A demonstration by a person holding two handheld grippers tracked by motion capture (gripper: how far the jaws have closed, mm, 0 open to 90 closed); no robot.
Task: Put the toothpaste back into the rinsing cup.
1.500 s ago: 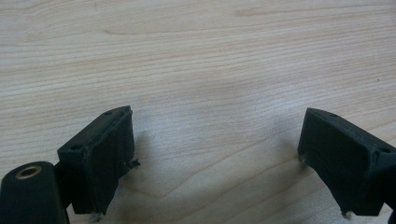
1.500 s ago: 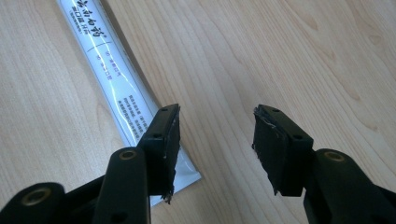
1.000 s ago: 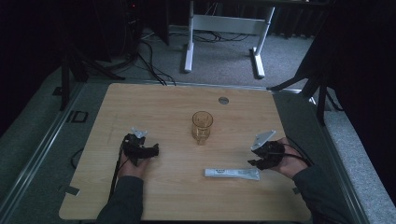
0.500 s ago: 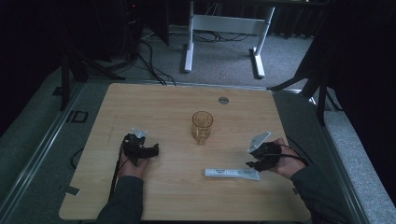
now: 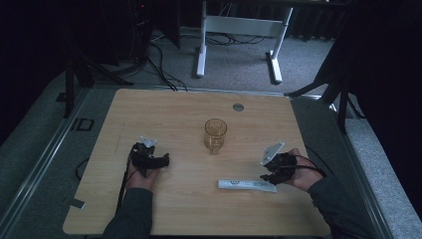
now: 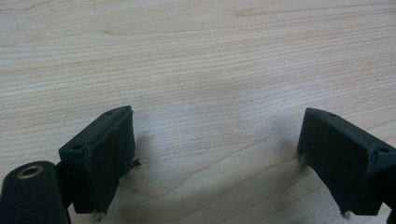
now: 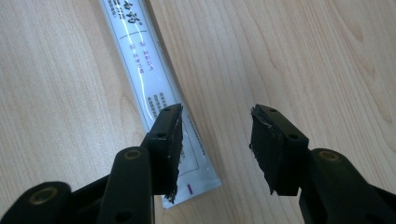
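A white tube (image 5: 246, 185) with printed text lies flat on the wooden table (image 5: 174, 109), front right of centre. My right gripper (image 5: 266, 178) hovers over the tube's right end, open. In the right gripper view the tube (image 7: 140, 60) runs up to the left, and one fingertip (image 7: 169, 140) overlaps its edge near the crimped end. The right gripper (image 7: 215, 140) has mostly bare wood in its gap. A clear amber glass (image 5: 215, 134) stands upright mid-table. My left gripper (image 5: 164, 160) rests at the left, open, and in its own view the left gripper (image 6: 215, 154) has nothing between its fingers.
A round grey grommet (image 5: 238, 107) sits in the table near the far edge. Cables trail from both grippers toward the front. Beyond the table are a white desk frame (image 5: 239, 30) and loose cables on the grey floor.
My right gripper has edged slightly toward the tube's end. The tube, the glass and the left gripper have not moved.
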